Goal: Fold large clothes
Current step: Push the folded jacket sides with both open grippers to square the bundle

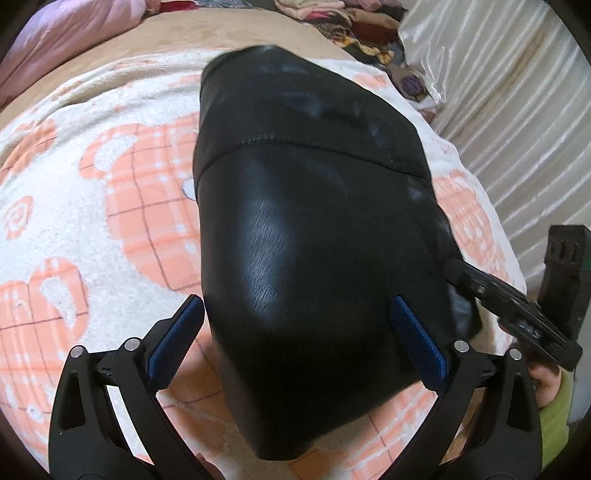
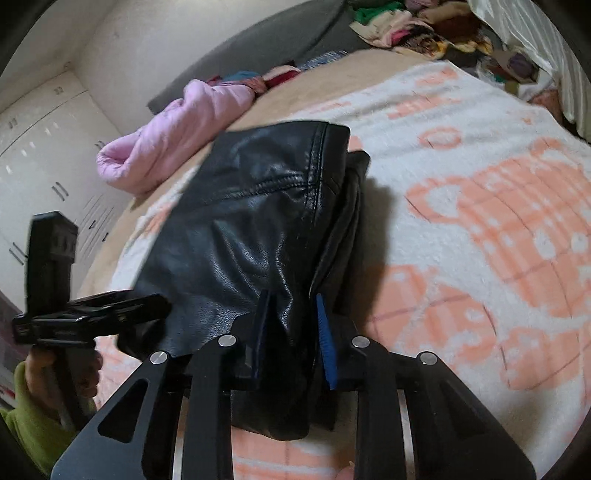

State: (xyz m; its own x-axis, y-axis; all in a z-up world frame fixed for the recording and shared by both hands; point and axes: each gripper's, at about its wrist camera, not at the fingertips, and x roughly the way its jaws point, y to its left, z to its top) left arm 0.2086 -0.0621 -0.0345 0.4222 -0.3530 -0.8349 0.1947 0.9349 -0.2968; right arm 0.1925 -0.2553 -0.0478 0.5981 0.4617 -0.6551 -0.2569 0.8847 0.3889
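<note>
Black leather jacket (image 2: 258, 236), folded into a thick glossy bundle, lies on the white-and-peach plaid fleece blanket (image 2: 480, 229); the right gripper (image 2: 291, 332) is clamped on a bunched fold at its near edge. The left gripper (image 1: 295, 332) stands apart astride the bundle, pads clear. Likely heavy, slick, springy: best taken at stitched seams. Beyond: pink quilted garment (image 2: 173, 144), heaped mixed clothes (image 2: 424, 26).

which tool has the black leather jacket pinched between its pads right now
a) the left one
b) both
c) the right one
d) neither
c: in the right wrist view the right tool has its blue pads closed on a bunched fold of the black leather jacket, while in the left wrist view the left tool stands wide open, its pads spread to either side of the jacket without pinching it.
</note>
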